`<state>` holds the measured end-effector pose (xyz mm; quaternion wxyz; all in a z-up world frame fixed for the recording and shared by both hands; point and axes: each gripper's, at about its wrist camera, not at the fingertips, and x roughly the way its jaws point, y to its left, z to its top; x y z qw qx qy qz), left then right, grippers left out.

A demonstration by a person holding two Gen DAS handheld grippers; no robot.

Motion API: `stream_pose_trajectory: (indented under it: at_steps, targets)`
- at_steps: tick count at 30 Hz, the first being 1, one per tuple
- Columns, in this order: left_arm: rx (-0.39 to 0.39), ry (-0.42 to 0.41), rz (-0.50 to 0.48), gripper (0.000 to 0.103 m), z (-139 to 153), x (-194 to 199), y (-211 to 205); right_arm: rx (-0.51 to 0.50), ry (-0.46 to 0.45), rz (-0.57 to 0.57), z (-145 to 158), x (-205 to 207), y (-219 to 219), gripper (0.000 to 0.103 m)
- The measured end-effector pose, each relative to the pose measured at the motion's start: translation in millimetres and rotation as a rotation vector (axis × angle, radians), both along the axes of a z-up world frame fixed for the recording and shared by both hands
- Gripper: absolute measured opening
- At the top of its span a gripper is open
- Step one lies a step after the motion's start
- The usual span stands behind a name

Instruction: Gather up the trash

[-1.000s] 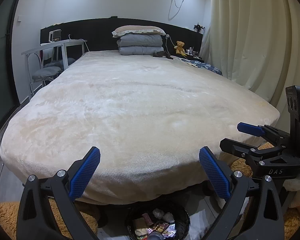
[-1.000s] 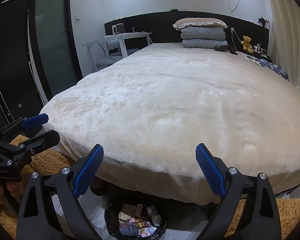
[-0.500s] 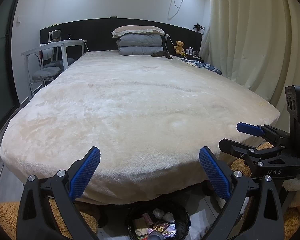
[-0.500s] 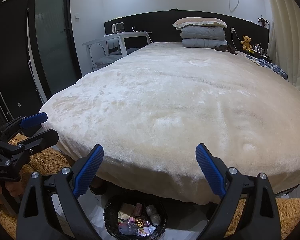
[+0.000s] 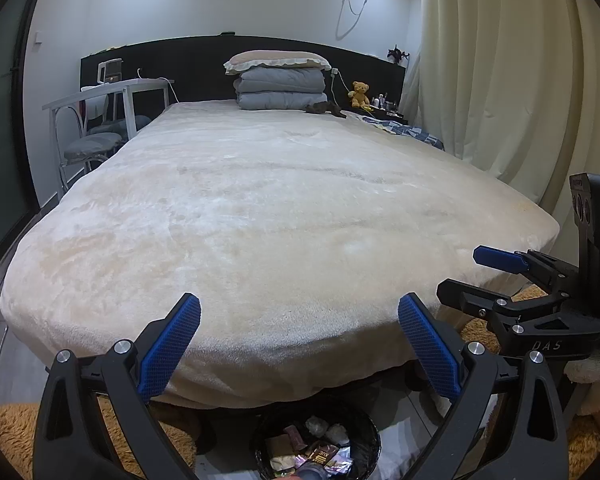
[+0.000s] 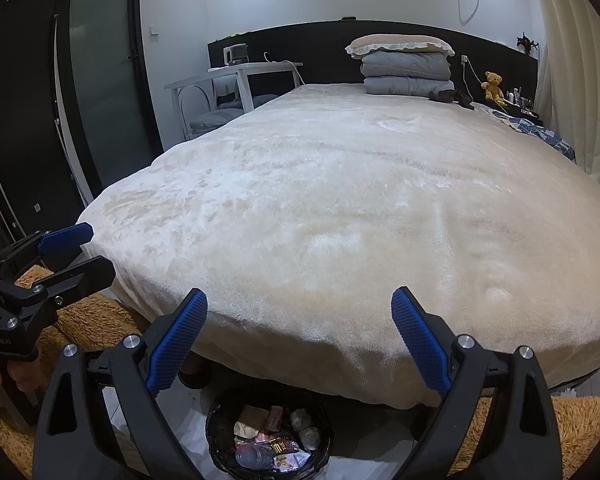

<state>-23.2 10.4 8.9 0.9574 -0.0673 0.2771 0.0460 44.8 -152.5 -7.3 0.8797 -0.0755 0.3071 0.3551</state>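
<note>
A black trash bin (image 5: 364, 432) stands on the floor at the foot of the bed, holding several wrappers, crumpled paper and a bottle; it also shows in the right wrist view (image 6: 220, 420). My left gripper (image 5: 299, 322) is open and empty above the bin, facing the bed. My right gripper (image 6: 299, 316) is open and empty beside it. Each gripper shows in the other's view: the right one (image 5: 496, 276) at the right edge, the left one (image 6: 76, 252) at the left edge. The beige bedspread (image 5: 268, 208) shows no trash.
Folded grey quilts and a pillow (image 5: 278, 80) lie at the headboard with a teddy bear (image 5: 359, 94) beside them. A white desk and chairs (image 5: 96, 128) stand left of the bed, curtains (image 5: 500, 60) on the right. Orange shaggy rugs (image 6: 88, 316) lie on the floor.
Almost nothing has changed; both grippers stay open and hover in place, with only a slight drift.
</note>
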Motion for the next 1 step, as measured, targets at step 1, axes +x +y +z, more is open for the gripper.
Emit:
stream_pose_trajectory:
  at_steps: [1]
  targets:
    - [0.0, 0.0, 0.0, 0.096, 0.0, 0.0, 0.0, 0.001, 0.0, 0.0, -0.1, 0.2, 0.3, 0.092]
